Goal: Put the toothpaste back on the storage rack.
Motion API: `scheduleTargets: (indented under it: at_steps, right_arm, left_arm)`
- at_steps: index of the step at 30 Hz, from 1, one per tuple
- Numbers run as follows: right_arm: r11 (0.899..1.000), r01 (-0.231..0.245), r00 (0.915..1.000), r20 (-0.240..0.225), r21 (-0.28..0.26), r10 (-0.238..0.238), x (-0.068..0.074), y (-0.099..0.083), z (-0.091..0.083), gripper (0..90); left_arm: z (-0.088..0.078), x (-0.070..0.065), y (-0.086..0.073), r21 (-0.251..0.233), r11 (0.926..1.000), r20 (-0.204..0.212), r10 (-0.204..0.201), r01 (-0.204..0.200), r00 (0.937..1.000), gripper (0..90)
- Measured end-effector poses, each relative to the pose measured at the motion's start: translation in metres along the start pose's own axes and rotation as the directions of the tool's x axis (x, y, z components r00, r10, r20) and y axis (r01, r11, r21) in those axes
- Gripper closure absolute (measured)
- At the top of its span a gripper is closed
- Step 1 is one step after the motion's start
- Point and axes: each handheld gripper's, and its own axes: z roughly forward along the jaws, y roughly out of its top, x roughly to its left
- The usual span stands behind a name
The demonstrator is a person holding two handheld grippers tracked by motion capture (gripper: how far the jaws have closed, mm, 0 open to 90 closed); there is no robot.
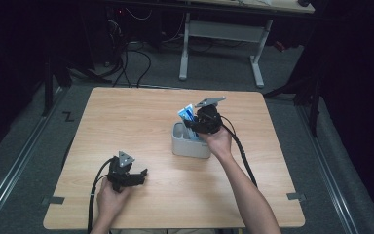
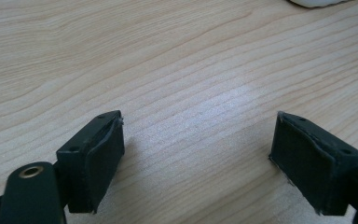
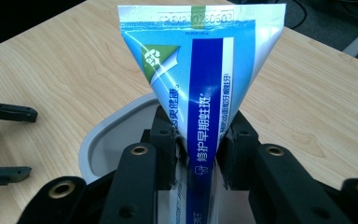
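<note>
R gripper (image 1: 200,127) clamped on a blue/white toothpaste tube (image 3: 200,79), jaws pinching it from both sides. In the right gripper view the tube runs up frame centre, flat crimped end at top, lower part down inside the grey cup (image 3: 98,140). High view: cup (image 1: 185,145) sits centre of frame on the wood table (image 1: 141,117), tube (image 1: 187,116) sticking up out of it, tilted toward upper left, R hand (image 1: 219,141) just right of cup.

L gripper (image 1: 137,175) lower left of high view, held by L hand (image 1: 111,195) low over the table, well apart from cup. Jaws wide open, nothing between, pads (image 2: 98,158) over bare wood in left gripper view. L gripper also at left edge of right gripper view (image 3: 7,142), open.
</note>
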Motion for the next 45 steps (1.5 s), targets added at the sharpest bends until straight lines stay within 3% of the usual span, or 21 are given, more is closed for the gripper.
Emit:
scheduleTargets:
  at_steps: [6, 7, 10, 16, 22, 33, 40, 45]
  right_arm:
    - [1.000, -0.012, 0.9998, -0.017, 0.000, 0.012, -0.002, 0.000, 0.001, 60.3]
    - [1.000, -0.018, 0.9989, -0.043, 0.013, 0.018, -0.002, 0.000, 0.003, 54.5]
    - [1.000, -0.002, 0.9994, -0.035, 0.023, 0.003, -0.002, -0.001, 0.001, 48.9]
    - [1.000, -0.024, 0.9995, -0.023, -0.019, 0.023, -0.003, 0.002, -0.008, 49.4]
    - [1.000, -0.002, 1.0000, 0.007, -0.016, 0.002, -0.002, 0.003, -0.008, 49.0]
    - [0.999, 0.012, 0.9995, 0.029, -0.051, -0.010, 0.000, 0.002, -0.033, 48.2]
    - [0.997, 0.008, 0.9998, 0.021, -0.080, -0.006, -0.005, -0.002, -0.048, 49.5]
    - [0.994, -0.026, 0.9996, 0.011, -0.103, 0.027, -0.011, -0.009, -0.055, 50.2]
  left_arm:
    - [0.000, 0.000, 0.000, 0.000, 1.0000, -0.001, 0.000, 0.000, 1.0000, 17.5]
    - [0.000, 0.000, 0.000, 0.000, 1.0000, -0.001, -0.001, 0.001, 1.0000, 17.6]
    - [0.000, 0.000, 0.000, 0.001, 1.0000, -0.003, -0.003, 0.003, 1.0000, 17.6]
    - [0.000, -0.001, 0.000, -0.002, 1.0000, -0.007, -0.006, 0.006, 1.0000, 17.6]
    - [0.000, -0.001, 0.000, 0.001, 1.0000, -0.005, -0.006, 0.006, 1.0000, 17.6]
    - [0.000, -0.001, 0.000, -0.001, 1.0000, -0.006, -0.006, 0.006, 1.0000, 17.6]
    - [0.000, -0.001, 0.000, -0.001, 1.0000, -0.006, -0.006, 0.006, 1.0000, 17.6]
    - [0.000, -0.001, 0.000, -0.001, 1.0000, -0.006, -0.006, 0.006, 1.0000, 17.6]
